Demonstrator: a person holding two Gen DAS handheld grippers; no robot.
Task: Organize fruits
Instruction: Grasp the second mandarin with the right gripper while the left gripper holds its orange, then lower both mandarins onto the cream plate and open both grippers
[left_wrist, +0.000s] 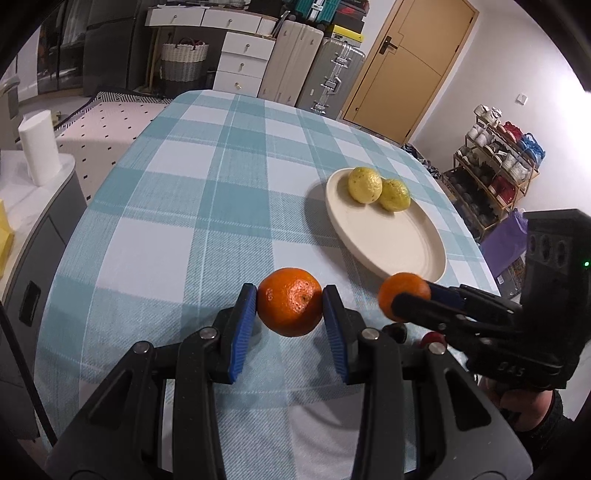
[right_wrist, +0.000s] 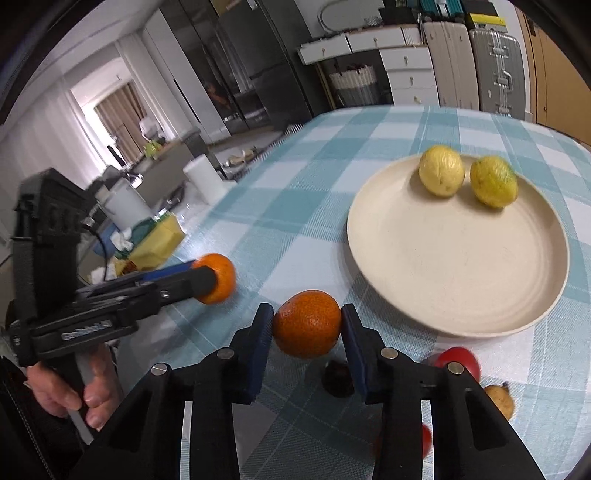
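My left gripper (left_wrist: 290, 308) is shut on an orange (left_wrist: 290, 307) held above the checked tablecloth. It also shows in the right wrist view (right_wrist: 216, 278) at the left. My right gripper (right_wrist: 307, 334) is shut on a second orange (right_wrist: 307, 334), near the front rim of the cream plate (right_wrist: 461, 266). This orange shows in the left wrist view (left_wrist: 400, 293). Two yellow lemons (right_wrist: 441, 170) (right_wrist: 493, 181) lie on the plate's far side. The plate (left_wrist: 388, 243) and lemons (left_wrist: 365, 184) (left_wrist: 395, 195) are ahead and to the right of the left gripper.
Under the right gripper lie a red fruit (right_wrist: 458, 360), a dark fruit (right_wrist: 337, 376), another red fruit (right_wrist: 426, 439) and a brownish fruit (right_wrist: 502, 400). The table's left edge drops to a side counter with a paper roll (left_wrist: 38, 147). Suitcases and drawers stand beyond the far edge.
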